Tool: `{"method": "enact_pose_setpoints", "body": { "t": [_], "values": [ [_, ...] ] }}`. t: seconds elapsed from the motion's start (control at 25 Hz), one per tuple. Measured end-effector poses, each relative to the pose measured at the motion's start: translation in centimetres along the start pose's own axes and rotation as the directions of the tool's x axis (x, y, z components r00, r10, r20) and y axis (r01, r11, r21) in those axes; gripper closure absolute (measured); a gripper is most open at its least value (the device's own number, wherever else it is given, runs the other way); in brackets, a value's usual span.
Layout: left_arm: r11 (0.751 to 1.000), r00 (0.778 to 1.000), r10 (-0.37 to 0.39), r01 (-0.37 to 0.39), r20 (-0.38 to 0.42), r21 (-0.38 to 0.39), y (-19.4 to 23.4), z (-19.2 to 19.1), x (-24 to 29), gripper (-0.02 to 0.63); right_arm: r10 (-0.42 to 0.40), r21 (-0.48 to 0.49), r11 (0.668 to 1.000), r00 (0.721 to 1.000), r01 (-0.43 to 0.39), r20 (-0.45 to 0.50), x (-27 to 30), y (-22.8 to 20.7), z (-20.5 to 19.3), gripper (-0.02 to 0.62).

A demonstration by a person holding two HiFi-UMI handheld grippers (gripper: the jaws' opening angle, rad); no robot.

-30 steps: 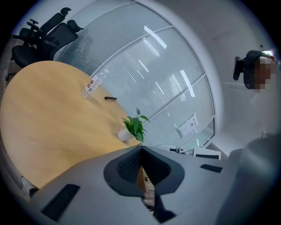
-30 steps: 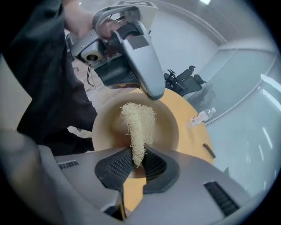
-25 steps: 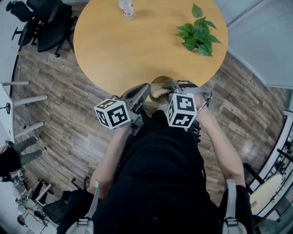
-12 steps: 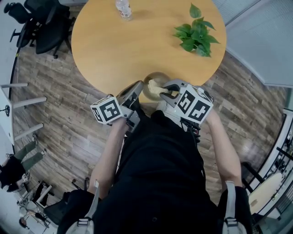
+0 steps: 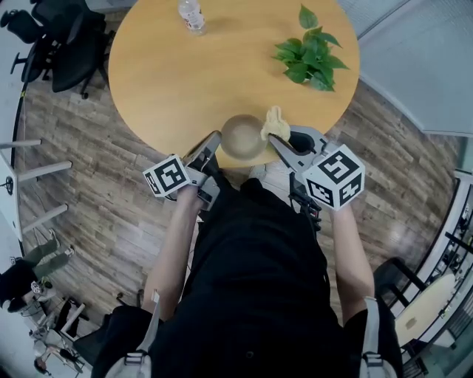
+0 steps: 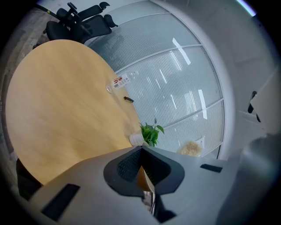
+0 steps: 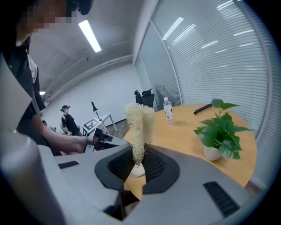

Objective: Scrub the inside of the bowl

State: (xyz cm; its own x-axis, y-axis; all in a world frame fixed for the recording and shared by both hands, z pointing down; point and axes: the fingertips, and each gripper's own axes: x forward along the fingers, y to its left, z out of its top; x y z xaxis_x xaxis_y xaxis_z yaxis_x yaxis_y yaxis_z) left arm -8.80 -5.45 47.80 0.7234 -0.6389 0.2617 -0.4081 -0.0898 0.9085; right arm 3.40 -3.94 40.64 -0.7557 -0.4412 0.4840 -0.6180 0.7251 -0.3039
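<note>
So, bowl [image 5: 242, 137]: is sitting at the near edge of the round table [image 5: 185, 74], right in front of the person.
Left gripper [image 5: 210, 146]: is clamping the bowl's rim, I'd guess to be steadying it against the scrubbing.
Right gripper [image 5: 274, 139]: is pinching the loofah scrubber [image 5: 275, 122] by its base, which is hovering just beside the bowl (not inside it).
Surroundings: a potted plant [image 5: 307, 50] and a water bottle [image 5: 191, 15] are standing well apart across the table, blocking nothing.
</note>
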Motion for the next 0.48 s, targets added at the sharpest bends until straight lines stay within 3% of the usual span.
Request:
{"method": "enact_pose_setpoints", "body": {
  "t": [0.28, 0.48],
  "values": [
    [0.999, 1.000, 0.023, -0.023, -0.004, -0.043, 1.8, -0.6, 0.4, 0.596, -0.053, 0.196, 0.980, 0.998, 0.044, 0.044, -2.7, -1.1, -3.3, 0.554],
    [0.997, 0.999, 0.043, -0.043, 0.005, -0.064, 3.2, -1.1, 0.6, 0.595, -0.124, 0.277, 0.954, 0.992, 0.115, 0.016, -5.5, -2.6, -6.3, 0.554]
  ]
}}
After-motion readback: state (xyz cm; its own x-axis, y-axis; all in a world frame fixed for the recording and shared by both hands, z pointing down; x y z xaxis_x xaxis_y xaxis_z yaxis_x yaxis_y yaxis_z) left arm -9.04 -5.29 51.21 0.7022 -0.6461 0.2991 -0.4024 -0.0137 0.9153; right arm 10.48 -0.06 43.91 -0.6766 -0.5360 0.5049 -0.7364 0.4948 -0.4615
